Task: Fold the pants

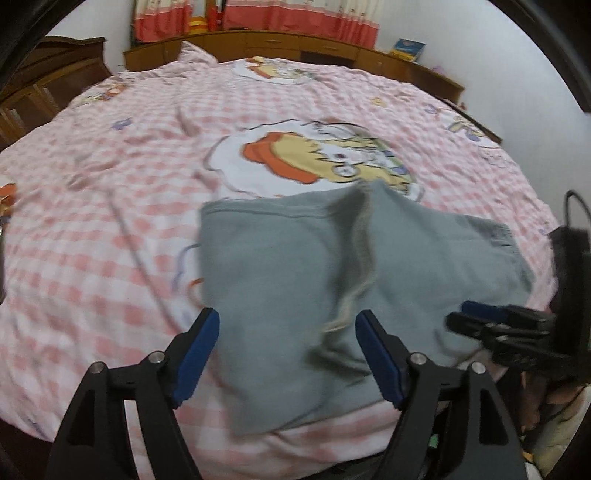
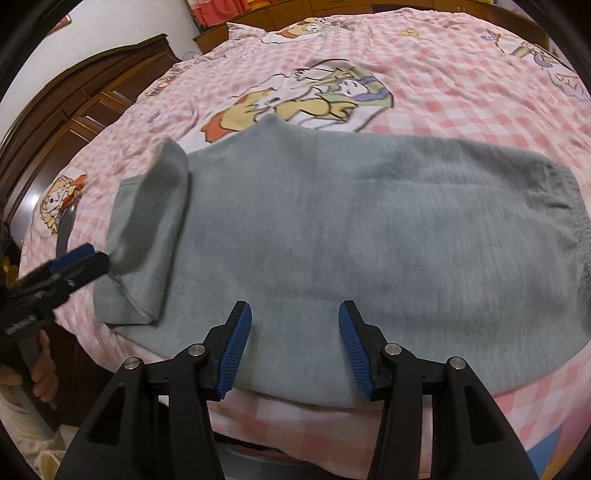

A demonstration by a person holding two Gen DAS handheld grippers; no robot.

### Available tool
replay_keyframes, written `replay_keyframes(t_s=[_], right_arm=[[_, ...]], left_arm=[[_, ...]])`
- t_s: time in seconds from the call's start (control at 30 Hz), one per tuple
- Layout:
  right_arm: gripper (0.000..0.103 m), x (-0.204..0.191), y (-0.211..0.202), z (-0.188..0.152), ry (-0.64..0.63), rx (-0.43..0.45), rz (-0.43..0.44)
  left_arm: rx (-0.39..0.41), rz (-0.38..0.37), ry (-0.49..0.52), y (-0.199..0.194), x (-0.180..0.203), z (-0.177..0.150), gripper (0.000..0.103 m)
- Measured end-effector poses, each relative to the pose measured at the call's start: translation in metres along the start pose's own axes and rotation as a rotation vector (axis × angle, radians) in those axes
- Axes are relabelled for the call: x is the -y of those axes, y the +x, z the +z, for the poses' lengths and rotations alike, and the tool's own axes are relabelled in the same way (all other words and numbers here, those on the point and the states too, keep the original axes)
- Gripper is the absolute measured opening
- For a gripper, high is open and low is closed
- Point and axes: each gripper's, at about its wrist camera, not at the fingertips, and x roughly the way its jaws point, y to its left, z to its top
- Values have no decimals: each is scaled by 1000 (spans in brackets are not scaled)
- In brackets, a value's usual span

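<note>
Bedspread (image 2: 461,92), pink-checked with cartoon prints, covers the whole bed; grey pants (image 2: 332,229) lie flat along its near edge, leg ends turned back into a loose flap at the left. Left gripper (image 1: 288,354) hangs released above that flap, right gripper (image 2: 295,347) half-open over the middle, gripping nothing. Unpressed, the flap could spring back or crease crooked. Left view is blurred, and the waistband's far corner runs out of sight

Plain grey-green pants (image 2: 332,229) are laid on a pink-and-white checked bedspread (image 1: 110,229) printed with orange-and-yellow cartoon figures (image 1: 314,158); beyond it, red-and-cream curtains (image 1: 280,18) are hung.
</note>
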Motion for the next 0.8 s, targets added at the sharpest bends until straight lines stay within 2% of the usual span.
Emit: replay_keyframes(t_s=[0.23,0.5,0.63,0.8], right_arm=[[51,-15,8,22,83,-46,45],[53,-60,10,48,39,-82,135],[53,-80,18,57,14,-101,127],[53,-101,28,67,-13,-108,75]], left_arm=[[-13,5,-90,6,-31,-10,80],[-13,18,-149,6,-55,-21,87],[-35,14,-192,12,-66,-28,88],[-45,9,-213,18,-69,-36,91]])
